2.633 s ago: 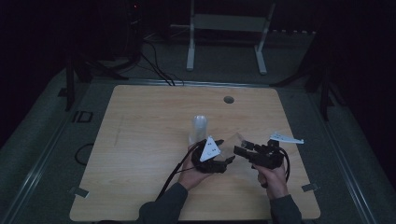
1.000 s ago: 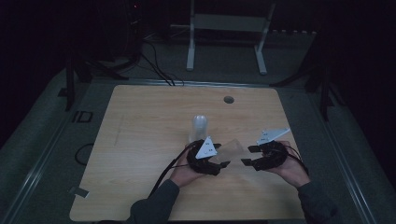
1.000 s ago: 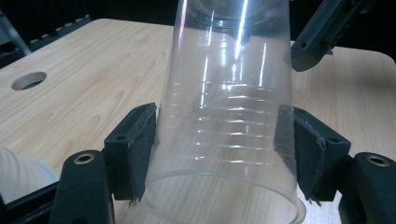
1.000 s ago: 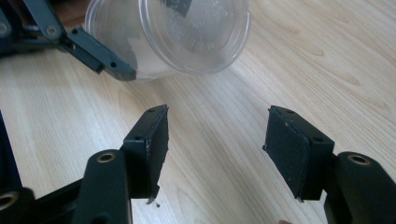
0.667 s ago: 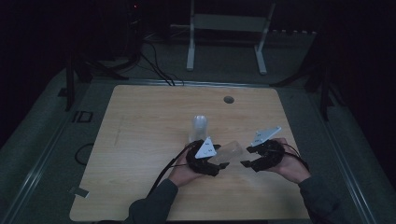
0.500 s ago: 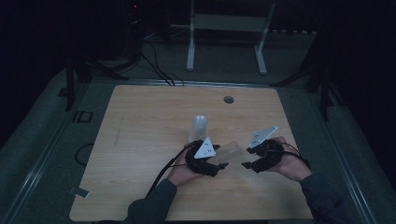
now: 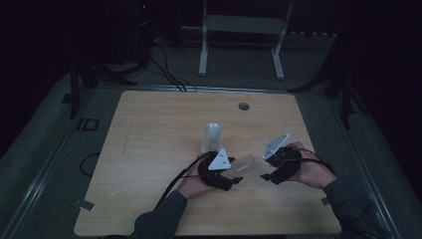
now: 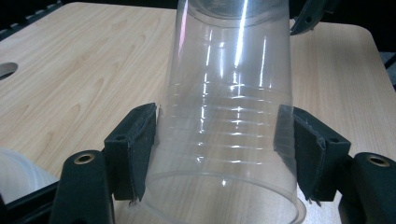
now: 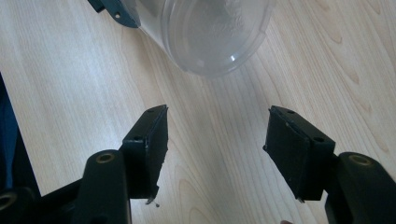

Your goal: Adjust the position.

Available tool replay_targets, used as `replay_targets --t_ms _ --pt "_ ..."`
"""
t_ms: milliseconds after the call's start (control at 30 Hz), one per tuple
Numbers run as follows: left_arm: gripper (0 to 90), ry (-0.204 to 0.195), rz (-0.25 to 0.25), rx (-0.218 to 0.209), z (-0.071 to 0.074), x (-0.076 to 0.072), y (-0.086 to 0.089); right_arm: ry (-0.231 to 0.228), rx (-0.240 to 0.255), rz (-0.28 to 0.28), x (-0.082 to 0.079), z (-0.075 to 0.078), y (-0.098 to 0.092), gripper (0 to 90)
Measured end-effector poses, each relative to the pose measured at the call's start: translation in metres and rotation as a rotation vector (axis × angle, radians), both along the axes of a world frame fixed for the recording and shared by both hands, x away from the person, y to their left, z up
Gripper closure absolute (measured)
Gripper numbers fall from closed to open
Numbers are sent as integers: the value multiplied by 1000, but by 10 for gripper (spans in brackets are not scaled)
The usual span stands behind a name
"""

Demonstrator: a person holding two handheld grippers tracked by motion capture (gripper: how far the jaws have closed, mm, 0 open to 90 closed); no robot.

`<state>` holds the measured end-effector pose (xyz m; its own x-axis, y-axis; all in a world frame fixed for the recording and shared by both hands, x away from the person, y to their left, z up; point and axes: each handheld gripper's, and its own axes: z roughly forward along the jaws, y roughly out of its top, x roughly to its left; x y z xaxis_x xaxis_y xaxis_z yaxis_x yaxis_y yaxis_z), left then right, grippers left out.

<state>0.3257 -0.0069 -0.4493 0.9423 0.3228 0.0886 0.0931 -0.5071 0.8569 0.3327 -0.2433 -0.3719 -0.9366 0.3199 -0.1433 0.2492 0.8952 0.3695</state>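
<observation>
Left gripper (image 7: 234,177): it is pinching a clear plastic cup (image 7: 243,166) — in the left gripper view the two black pads are pressing on opposite sides of the ribbed wall near the rim, with the rim end nearest the camera.
Clear plastic cup (image 8: 231,112): it is lying roughly level above the table, held between the two hands, its closed bottom pointing toward the right gripper; it is sitting near the front middle of the table in the high view.
Right gripper (image 7: 266,177): its jaws are standing spread apart with nothing between them; in the right gripper view the pads are framing bare wood, and the cup's bottom (image 9: 212,32) is hanging just beyond them, not touching either pad.
Right hand (image 7: 303,169): it is gripping the tool just right of the cup, with the grey three-cornered plate (image 7: 275,146) tilting up on top.
Left hand (image 7: 196,181): it is cradling its gripper from below, a cable trailing back toward the table's near edge.
Second cup stack (image 7: 211,138): a whitish, translucent stack is standing upright just behind the left gripper — apart from the held cup.
Table (image 7: 149,149): a light wooden top with a round hole (image 7: 243,106) near its far edge.
</observation>
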Motion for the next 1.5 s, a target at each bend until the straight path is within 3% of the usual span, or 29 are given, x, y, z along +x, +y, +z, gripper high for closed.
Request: replay_targets --t_ms 567,733,1500 --pt "308 11 -64 77 0 0 -3 7 -145 89 -3 13 19 389" --pt "308 11 -75 82 3 1 -3 14 -191 110 -3 13 23 389" --pt "308 5 -130 169 4 -4 -9 36 -297 199 -9 13 46 377"
